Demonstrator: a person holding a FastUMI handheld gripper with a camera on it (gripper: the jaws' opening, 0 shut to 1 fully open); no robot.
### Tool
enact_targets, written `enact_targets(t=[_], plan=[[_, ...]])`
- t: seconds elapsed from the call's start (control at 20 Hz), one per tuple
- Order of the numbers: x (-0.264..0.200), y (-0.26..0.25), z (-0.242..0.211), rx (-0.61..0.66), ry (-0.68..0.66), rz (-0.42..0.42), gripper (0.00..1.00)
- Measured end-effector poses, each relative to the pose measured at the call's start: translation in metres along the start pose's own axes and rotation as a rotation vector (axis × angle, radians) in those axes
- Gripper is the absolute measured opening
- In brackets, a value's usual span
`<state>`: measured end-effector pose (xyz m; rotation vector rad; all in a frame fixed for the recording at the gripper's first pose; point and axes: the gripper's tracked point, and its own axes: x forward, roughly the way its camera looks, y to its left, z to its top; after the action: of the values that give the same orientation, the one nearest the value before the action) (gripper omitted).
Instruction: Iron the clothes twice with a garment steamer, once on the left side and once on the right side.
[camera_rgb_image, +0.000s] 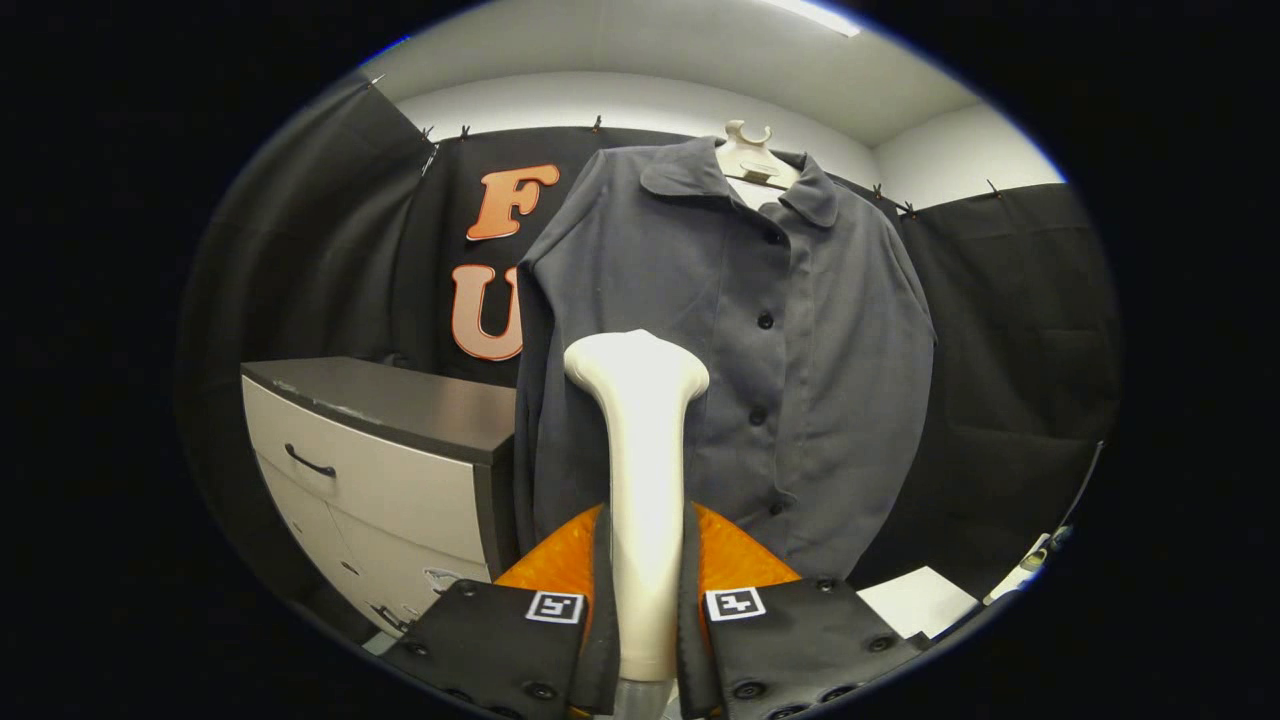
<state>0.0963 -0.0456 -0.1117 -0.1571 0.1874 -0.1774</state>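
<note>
A grey button-up shirt (760, 360) hangs on a pale hanger (750, 150) in front of the black booth wall, its front facing me. My gripper (645, 600) is shut on the white handle of a garment steamer (640, 430), which stands upright between the fingers (590, 640). The steamer's wide head is level with the shirt's lower left panel, left of the button row. I cannot tell whether the head touches the cloth.
A white drawer cabinet (370, 480) with a dark top and a black handle stands to the left of the shirt. A white flat object (915, 600) lies low to the right, with a thin white piece (1030, 560) beyond it.
</note>
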Motion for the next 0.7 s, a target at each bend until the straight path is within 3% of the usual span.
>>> enact_targets(t=[0.7], plan=[[-0.017,0.007,-0.077,0.016,0.099,-0.003,0.31]])
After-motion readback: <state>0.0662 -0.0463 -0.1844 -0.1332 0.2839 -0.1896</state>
